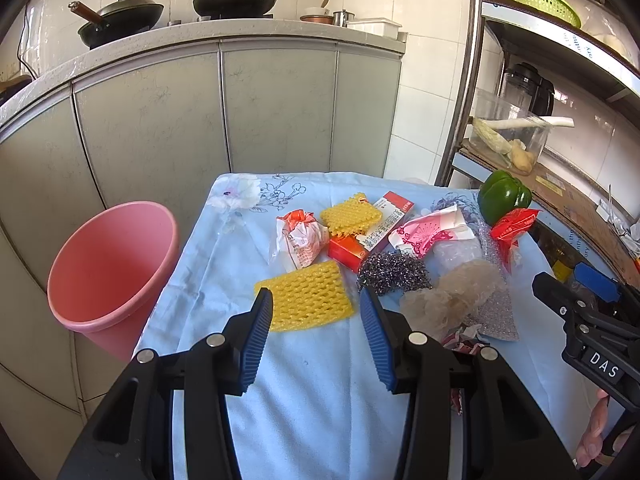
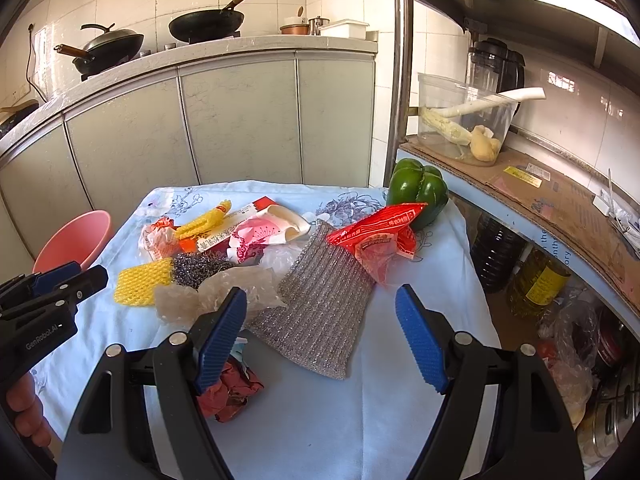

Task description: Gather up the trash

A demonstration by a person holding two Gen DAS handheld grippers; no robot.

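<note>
Trash lies on a table with a light blue cloth (image 1: 320,392): a yellow foam net (image 1: 308,300), a second one (image 1: 350,212), a red and white wrapper (image 1: 298,240), a red box (image 1: 368,232), a steel scourer (image 1: 394,272), crumpled clear plastic (image 1: 452,300), a silver mesh cloth (image 2: 320,312), a red packet (image 2: 380,232) and a crumpled red wrapper (image 2: 232,394). My left gripper (image 1: 318,304) is open, just before the near foam net. My right gripper (image 2: 322,304) is open above the mesh cloth. A pink bin (image 1: 112,268) stands left of the table.
A green pepper (image 2: 418,190) sits at the table's far right corner. A metal shelf rack (image 2: 520,184) with a clear tub, bottles and bags stands on the right. Grey cabinets (image 1: 200,112) with woks on the counter lie behind.
</note>
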